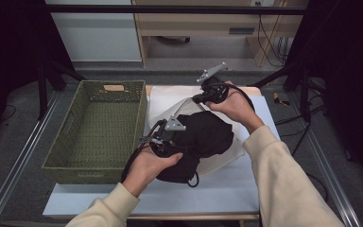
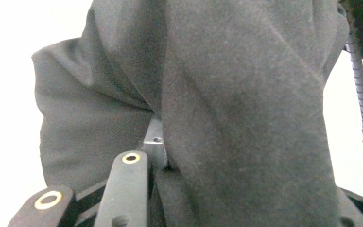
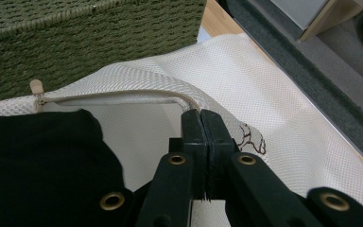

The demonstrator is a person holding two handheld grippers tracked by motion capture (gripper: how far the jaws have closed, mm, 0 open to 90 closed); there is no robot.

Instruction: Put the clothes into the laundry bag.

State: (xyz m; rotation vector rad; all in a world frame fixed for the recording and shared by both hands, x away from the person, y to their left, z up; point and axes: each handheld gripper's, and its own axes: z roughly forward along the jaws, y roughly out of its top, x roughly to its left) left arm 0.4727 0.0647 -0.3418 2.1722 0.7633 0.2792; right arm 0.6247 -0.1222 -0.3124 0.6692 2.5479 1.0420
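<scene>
The right gripper [image 3: 202,118] has its jaws pinched tight on the zippered rim of the white mesh bag [image 3: 283,118], which lies on the surface just right of the green woven basket [image 1: 97,127]. The left gripper [image 1: 163,137] clamps a bunched black garment [image 1: 203,137] at the bag's mouth, its jaws held partly apart by the cloth.
</scene>
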